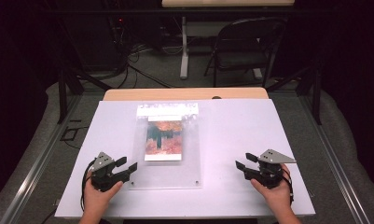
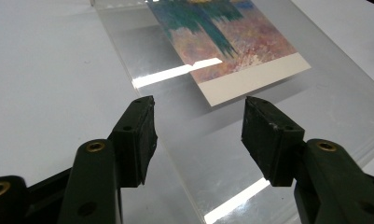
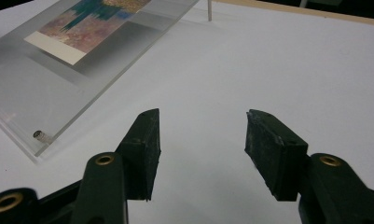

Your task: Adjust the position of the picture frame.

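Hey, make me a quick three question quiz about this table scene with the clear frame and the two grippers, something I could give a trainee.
1. True or false: the left gripper is clamped on the clear acrylic frame.
2. Which gripper is nearer the frame? A) left B) right C) both equally near
3. Fill in: the painted picture lies ____ the frame, on the white table top.

Key
1. False. In the left gripper view its jaws stand apart over the frame's near corner, pressing nothing.
2. A. The right gripper sits well off to the side, jaws open over bare table.
3. Inside, between the clear sheets.
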The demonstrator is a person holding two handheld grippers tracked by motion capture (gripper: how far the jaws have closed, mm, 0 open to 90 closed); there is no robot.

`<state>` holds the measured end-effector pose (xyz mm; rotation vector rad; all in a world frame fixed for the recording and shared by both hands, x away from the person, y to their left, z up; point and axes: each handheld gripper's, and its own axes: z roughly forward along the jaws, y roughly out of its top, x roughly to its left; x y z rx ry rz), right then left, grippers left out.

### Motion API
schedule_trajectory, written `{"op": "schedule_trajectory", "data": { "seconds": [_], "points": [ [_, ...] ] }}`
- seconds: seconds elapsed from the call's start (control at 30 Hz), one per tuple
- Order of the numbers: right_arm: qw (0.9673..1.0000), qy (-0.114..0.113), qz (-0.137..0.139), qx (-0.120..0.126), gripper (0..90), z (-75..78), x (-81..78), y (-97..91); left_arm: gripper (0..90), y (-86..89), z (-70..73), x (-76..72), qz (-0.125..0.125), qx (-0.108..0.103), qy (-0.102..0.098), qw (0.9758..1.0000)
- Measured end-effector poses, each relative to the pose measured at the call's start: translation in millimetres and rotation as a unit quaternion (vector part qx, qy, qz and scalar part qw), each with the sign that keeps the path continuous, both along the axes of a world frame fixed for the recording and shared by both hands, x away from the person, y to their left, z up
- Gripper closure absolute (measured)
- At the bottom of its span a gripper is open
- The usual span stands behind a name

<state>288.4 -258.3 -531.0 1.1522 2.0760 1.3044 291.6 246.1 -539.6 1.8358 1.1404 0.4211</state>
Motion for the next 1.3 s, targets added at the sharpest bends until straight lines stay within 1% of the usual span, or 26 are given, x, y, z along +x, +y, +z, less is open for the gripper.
{"op": "schedule_trajectory", "data": {
  "seconds": [0.07,0.1,0.13,0.17,0.2,0.3,0.33,0.4,0.47,0.5,0.53,0.6,0.63,0.67,0.73,0.77,0.8,0.87,0.93,1.0,1.07,1.1,1.13,1.2,1.27,1.3],
  "points": [
    [1.0000,-0.001,0.002,-0.003,44.8,-0.4,0.3,-0.1,44.4,1.7,-0.8,1.1,0.004,-0.007,0.004,1.0000],
    [1.0000,-0.001,0.002,-0.003,44.8,-0.4,0.3,-0.1,44.4,1.7,-0.8,1.1,0.004,-0.007,0.004,1.0000],
    [1.0000,-0.001,0.002,-0.003,44.8,-0.6,0.2,0.5,44.4,4.2,-1.8,2.2,0.006,-0.014,0.012,0.9998],
    [1.0000,-0.001,0.002,-0.003,44.8,-0.6,0.2,0.5,44.5,4.2,-1.8,2.2,0.006,-0.014,0.012,0.9998],
    [1.0000,0.003,0.002,-0.003,45.5,-1.0,0.1,1.5,44.4,6.4,-3.2,3.5,0.009,-0.024,0.019,0.9995],
    [1.0000,0.007,0.005,-0.005,45.5,-2.3,0.8,2.6,44.5,8.0,-4.2,4.5,0.012,-0.027,0.024,0.9993],
    [0.9999,0.008,0.005,-0.006,45.6,-2.8,1.1,2.8,44.6,8.8,-4.9,5.3,0.014,-0.033,0.028,0.9990],
    [0.9999,0.010,0.006,-0.003,45.4,-3.6,1.3,3.1,44.8,9.3,-5.8,6.3,0.017,-0.034,0.031,0.9988],
    [0.9999,0.012,0.005,-0.004,45.4,-3.3,1.2,2.5,45.8,10.0,-6.3,7.4,0.027,-0.030,0.035,0.9986],
    [0.9999,0.012,0.005,-0.004,45.4,-3.3,1.2,2.5,48.2,10.0,-6.3,7.4,0.027,-0.030,0.035,0.9986],
    [0.9999,0.012,0.003,-0.003,45.4,-3.2,1.3,2.2,48.2,10.9,-6.2,8.0,0.031,-0.030,0.039,0.9983],
    [0.9999,0.013,0.002,0.001,45.2,-3.1,1.6,1.7,51.7,13.2,-5.9,9.7,0.042,-0.032,0.043,0.9977],
    [0.9999,0.014,0.001,0.003,44.9,-3.1,2.0,1.7,54.9,14.5,-5.9,11.0,0.047,-0.030,0.043,0.9975],
    [0.9999,0.014,0.001,0.003,44.9,-3.1,2.0,1.7,54.9,15.4,-5.9,12.6,0.053,-0.027,0.045,0.9972],
    [0.9999,0.015,0.002,0.002,44.6,-3.0,2.3,2.2,61.7,17.2,-5.7,17.2,0.054,-0.020,0.051,0.9970],
    [0.9999,0.015,0.002,0.002,44.6,-3.0,2.3,2.2,64.8,17.2,-5.7,17.2,0.054,-0.020,0.051,0.9970],
    [0.9999,0.016,0.002,0.002,44.5,-2.9,2.2,2.4,64.8,17.4,-5.5,18.2,0.053,-0.019,0.054,0.9969],
    [0.9998,0.018,0.003,0.002,44.4,-3.2,2.4,2.3,68.4,17.3,-5.2,20.1,0.052,-0.020,0.055,0.9970],
    [0.9998,0.018,0.003,0.007,44.2,-4.1,3.5,2.0,68.4,15.9,-5.2,22.4,0.048,-0.027,0.057,0.9969],
    [0.9997,0.021,0.003,0.007,44.2,-4.1,3.7,2.0,68.0,15.0,-5.8,23.4,0.049,-0.030,0.055,0.9968],
    [0.9997,0.024,0.004,0.009,44.0,-4.2,4.8,2.7,64.3,13.3,-6.5,25.7,0.050,-0.030,0.058,0.9966],
    [0.9996,0.026,0.005,0.011,43.9,-4.6,5.5,3.6,64.3,12.5,-7.0,27.0,0.052,-0.031,0.058,0.9965],
    [0.9994,0.031,0.008,0.015,43.9,-4.8,7.5,5.7,61.6,11.1,-8.5,30.4,0.052,-0.038,0.061,0.9960],
    [0.9993,0.032,0.011,0.016,43.9,-5.1,9.2,7.3,60.4,10.9,-8.9,32.2,0.051,-0.038,0.065,0.9958],
    [0.9987,0.042,0.019,0.021,43.2,-5.3,15.0,13.9,57.0,9.5,-9.9,37.2,0.055,-0.042,0.065,0.9955],
    [0.9987,0.042,0.019,0.021,43.2,-5.3,15.0,13.9,55.8,9.5,-9.9,37.2,0.055,-0.042,0.065,0.9955]
  ]
}}
